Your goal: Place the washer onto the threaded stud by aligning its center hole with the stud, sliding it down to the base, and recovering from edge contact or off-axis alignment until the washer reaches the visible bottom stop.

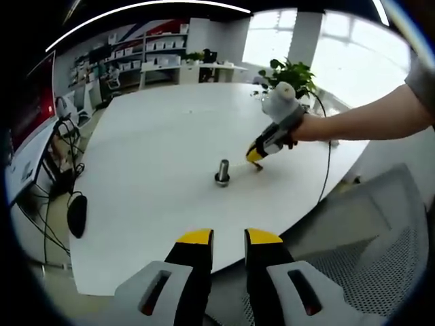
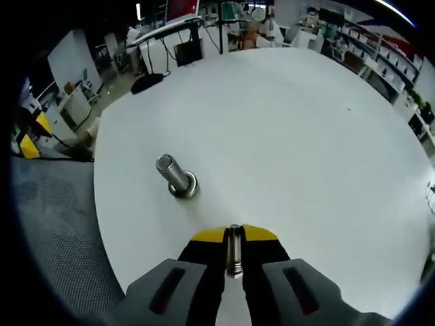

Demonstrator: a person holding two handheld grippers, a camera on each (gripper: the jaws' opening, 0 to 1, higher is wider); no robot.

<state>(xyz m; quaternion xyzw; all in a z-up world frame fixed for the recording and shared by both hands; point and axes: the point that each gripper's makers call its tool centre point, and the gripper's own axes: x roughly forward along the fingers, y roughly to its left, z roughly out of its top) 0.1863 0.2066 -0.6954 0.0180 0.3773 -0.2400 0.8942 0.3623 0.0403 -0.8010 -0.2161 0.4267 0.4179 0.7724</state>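
A steel threaded stud (image 1: 222, 170) stands upright on its wide base on the round white table (image 1: 156, 149). In the right gripper view the stud (image 2: 172, 173) is ahead and to the left of my right gripper (image 2: 234, 252), a short gap away. That gripper is shut on a thin metal washer (image 2: 234, 250), held edge-on between the yellow tips. The left gripper view shows the right gripper (image 1: 257, 156) low over the table just right of the stud, held by a person's hand. My left gripper (image 1: 229, 238) hangs open at the table's near edge, holding nothing.
A black mouse (image 1: 77, 214) and cables lie at the table's left edge beside a monitor (image 1: 27, 156). A potted plant (image 1: 293, 75) stands at the far side. A grey mesh chair (image 1: 380, 238) sits beside the table; the chair (image 2: 54, 231) also appears left of the table.
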